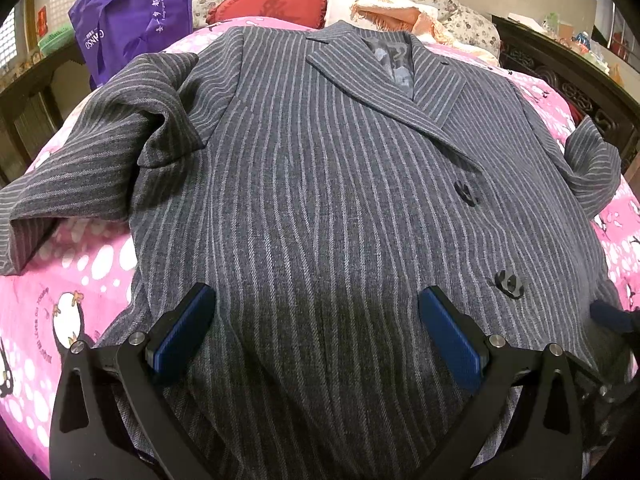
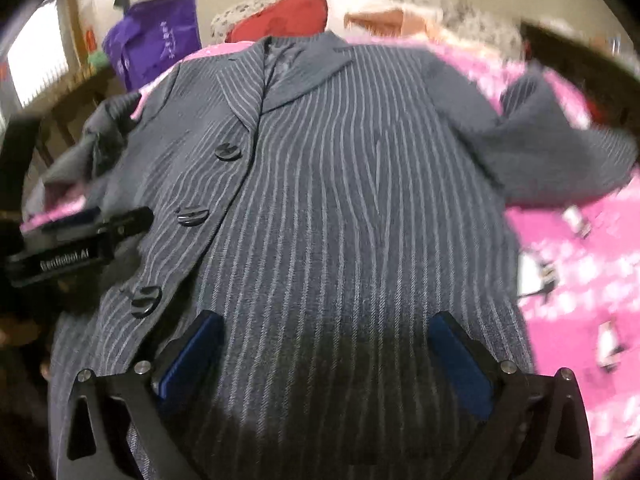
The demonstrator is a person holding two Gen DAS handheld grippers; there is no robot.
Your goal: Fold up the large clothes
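Note:
A grey pinstriped suit jacket (image 1: 320, 184) lies face up on a pink bed cover (image 1: 80, 276), collar at the far end, dark buttons down its front. It also shows in the right wrist view (image 2: 340, 200). My left gripper (image 1: 316, 312) is open and empty, hovering just above the jacket's lower front. My right gripper (image 2: 326, 340) is open and empty over the lower front, right of the buttons (image 2: 146, 300). The left gripper shows at the left edge of the right wrist view (image 2: 80, 248). One sleeve (image 1: 80, 168) is bunched at left, the other (image 1: 592, 168) at right.
Red and floral pillows (image 1: 272, 0) and a peach cloth (image 1: 392, 16) lie at the bed's head. A purple bag (image 1: 136, 20) hangs at the far left. A dark carved wooden frame (image 1: 568, 80) runs along the right. The right wrist view is motion-blurred.

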